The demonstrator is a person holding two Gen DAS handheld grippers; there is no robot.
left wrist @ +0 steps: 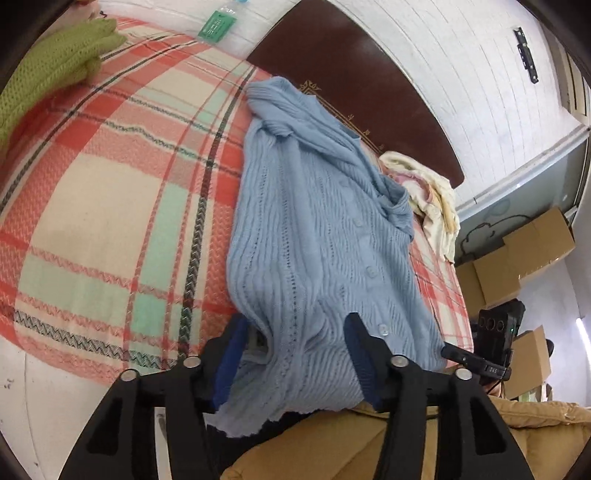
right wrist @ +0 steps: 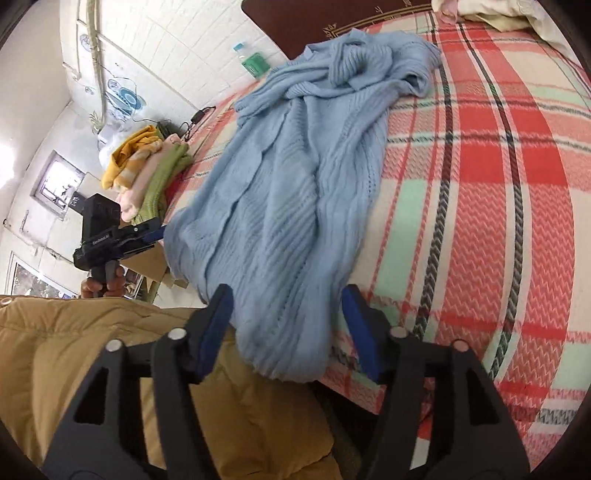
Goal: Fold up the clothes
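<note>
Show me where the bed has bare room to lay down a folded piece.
The widest bare stretch of plaid blanket lies between the blue cardigan and the green knit. It is crowded beyond the cardigan, where cream bedding bunches by the headboard, and at the stack of folded clothes.

The blue cardigan (left wrist: 314,236) drapes over the bed's near edge, its hem hiding part of the left tool (left wrist: 295,332). A green knit (left wrist: 51,70) is cut off at the frame's edge; the print on a green-labelled bottle (left wrist: 218,22) is too small to read.
</note>
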